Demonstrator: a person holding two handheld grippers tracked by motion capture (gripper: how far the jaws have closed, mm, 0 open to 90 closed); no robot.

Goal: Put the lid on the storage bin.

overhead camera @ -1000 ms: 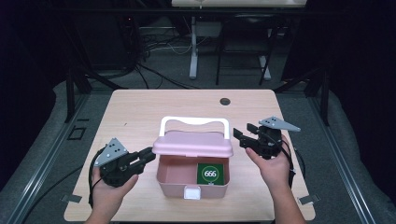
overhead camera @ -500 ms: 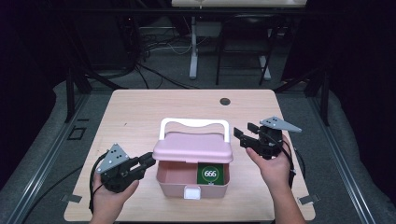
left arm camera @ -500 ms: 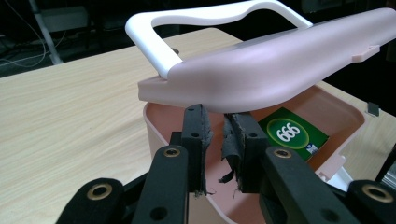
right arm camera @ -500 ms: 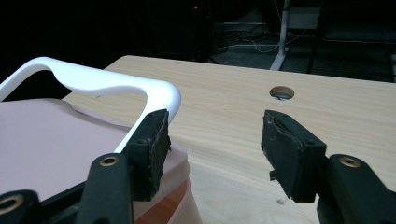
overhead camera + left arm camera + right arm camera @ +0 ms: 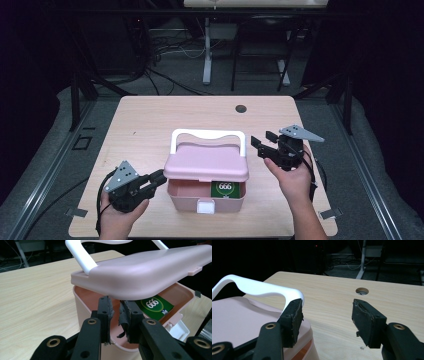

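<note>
A pink box (image 5: 186, 198) stands mid-table with its lid (image 5: 207, 164) raised part way and a white handle (image 5: 207, 134) upright behind it. A green card marked 666 (image 5: 226, 187) lies inside. My left gripper (image 5: 160, 177) is at the box's left front corner. In the left gripper view its jaws (image 5: 117, 312) are nearly together, just under the lid's edge (image 5: 150, 272) and over the box's rim, holding nothing. My right gripper (image 5: 261, 141) is open, right of the handle's end; in its own view the left pad of the right gripper (image 5: 327, 312) sits beside the handle (image 5: 259, 287).
The wooden table (image 5: 150, 125) has a round cable hole (image 5: 241, 108) at the back centre. A white latch (image 5: 205, 206) hangs on the box's front wall. Dark floor, cables and a desk leg lie beyond the far edge.
My left gripper has shifted slightly toward the table's near edge, still pointing at the box's left corner. The right gripper and the lid have stayed put.
</note>
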